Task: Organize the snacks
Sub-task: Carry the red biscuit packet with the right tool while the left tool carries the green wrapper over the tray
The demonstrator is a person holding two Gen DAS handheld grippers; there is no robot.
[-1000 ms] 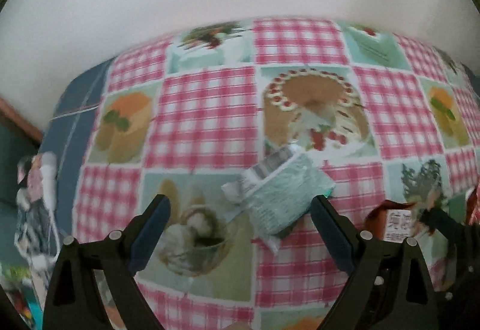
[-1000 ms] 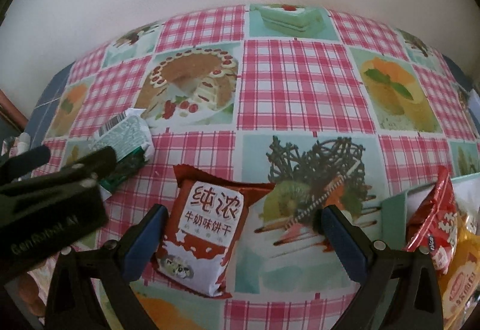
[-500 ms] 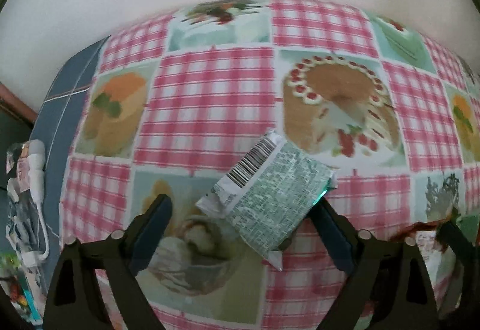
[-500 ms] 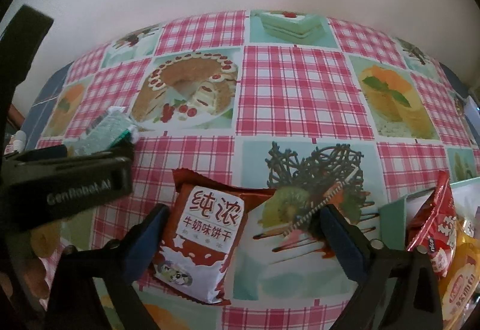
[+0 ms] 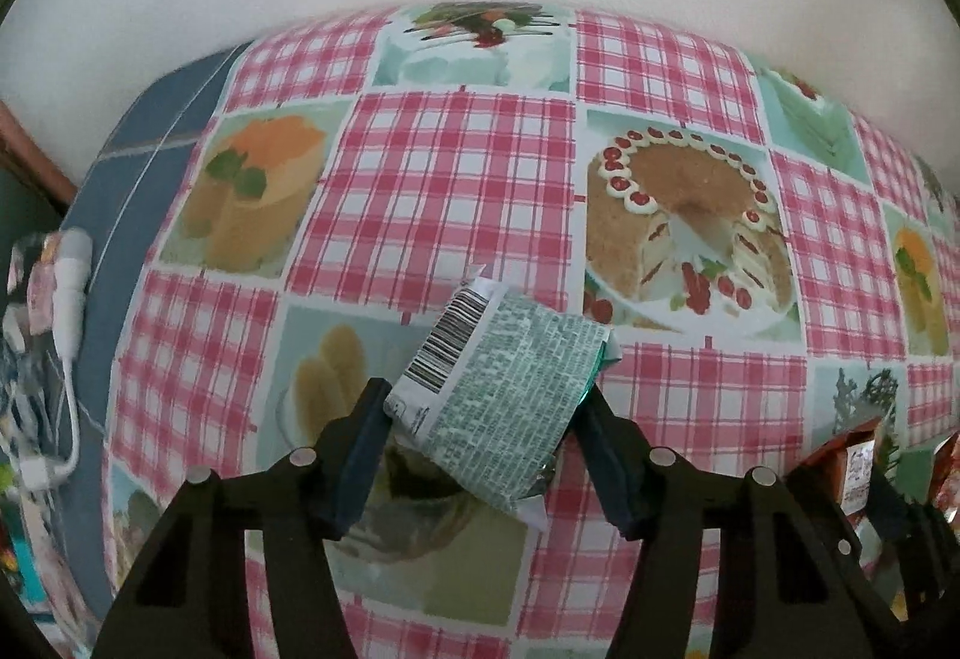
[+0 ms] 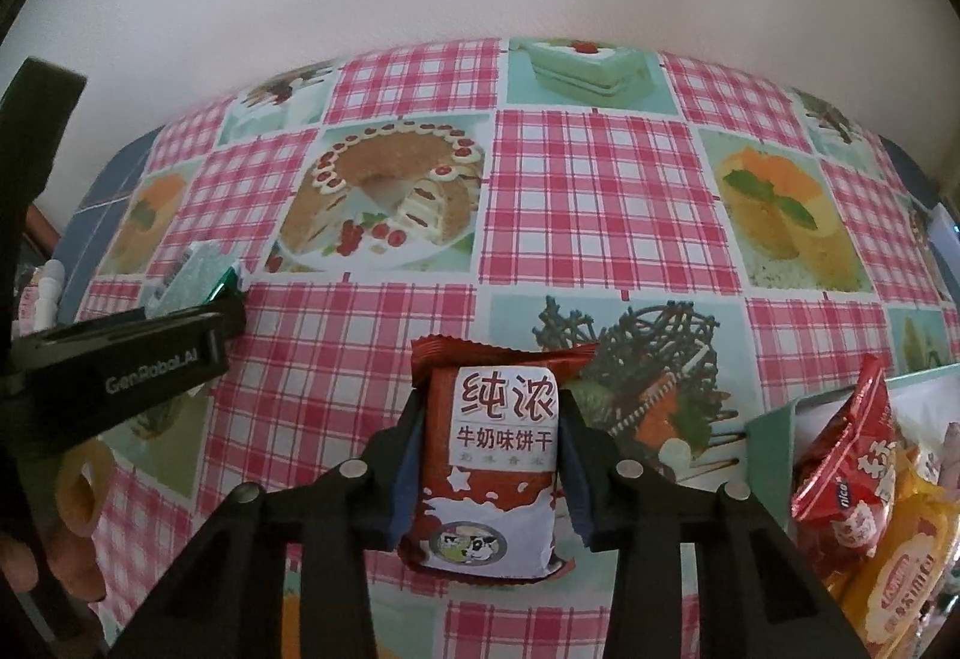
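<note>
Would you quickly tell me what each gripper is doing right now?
Left gripper: jaws just closed onto the green snack packet.
Right gripper: jaws just closed on the red milk biscuit packet.

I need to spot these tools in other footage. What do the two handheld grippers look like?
Both look alike. The left gripper and right gripper each have matte black angular arms with triangular cut-outs and round silver pins at the joints, ending in flat dark blue pads. In the right wrist view, the left tool's black body carries pale "GenRobot.AI" lettering. No cables or sleeves show.
</note>
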